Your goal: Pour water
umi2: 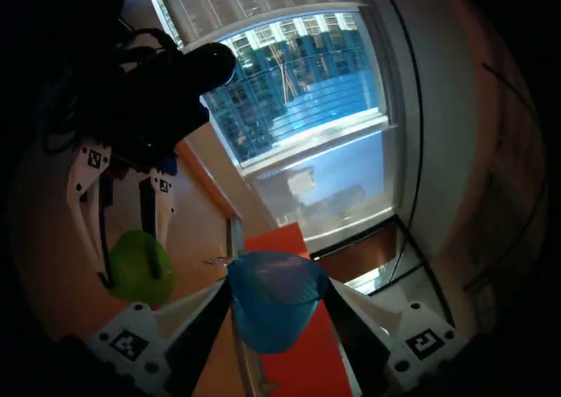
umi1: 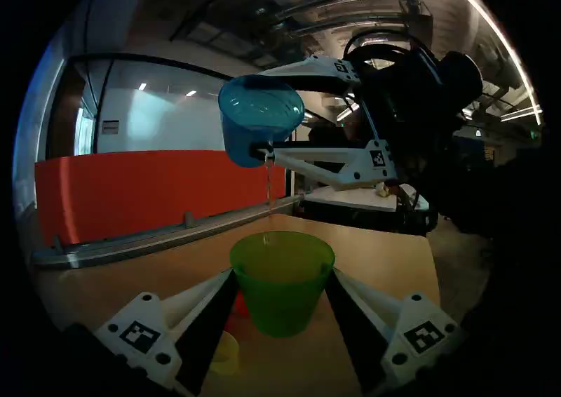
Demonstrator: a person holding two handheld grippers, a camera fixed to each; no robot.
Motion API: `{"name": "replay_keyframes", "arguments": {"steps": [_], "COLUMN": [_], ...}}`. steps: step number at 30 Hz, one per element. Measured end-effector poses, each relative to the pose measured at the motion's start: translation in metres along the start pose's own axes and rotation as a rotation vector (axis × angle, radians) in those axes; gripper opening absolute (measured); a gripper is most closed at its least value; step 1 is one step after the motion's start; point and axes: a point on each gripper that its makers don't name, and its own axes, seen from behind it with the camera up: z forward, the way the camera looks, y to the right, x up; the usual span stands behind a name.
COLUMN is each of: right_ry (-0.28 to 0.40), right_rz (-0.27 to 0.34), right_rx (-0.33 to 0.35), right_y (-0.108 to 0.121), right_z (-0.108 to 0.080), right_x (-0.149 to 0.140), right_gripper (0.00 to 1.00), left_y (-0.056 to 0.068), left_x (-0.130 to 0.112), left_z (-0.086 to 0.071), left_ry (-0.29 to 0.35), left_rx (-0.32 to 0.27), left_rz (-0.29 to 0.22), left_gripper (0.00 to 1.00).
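Lower centre, the left tool (umi1: 282, 276) grips a green cup (umi1: 282, 302). Upper centre, the right tool (umi1: 261, 113) clasps a tilted blue cup (umi1: 251, 127), with water (umi1: 267, 186) trickling into the green cup.

A blue cup (umi1: 259, 120), green cup (umi1: 282, 285) and orange panel (umi1: 154, 190) show (black-and-white tags (umi1: 137, 335)).
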Motion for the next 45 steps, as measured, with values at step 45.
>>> {"name": "replay_keyframes", "arguments": {"steps": [45], "right_ry": [-0.007], "right_rz": [-0.201], "right_rx": [-0.050], "right_y": [0.026], "right_z": [-0.003], "right_x": [0.008], "right_gripper": [0.91], "left_y": [0.006], "left_x": [0.005], "left_z": [-0.001], "left_ry": [0.004], "left_rx": [-0.001], "left_rz": [0.026], "left_gripper": [0.83]}}
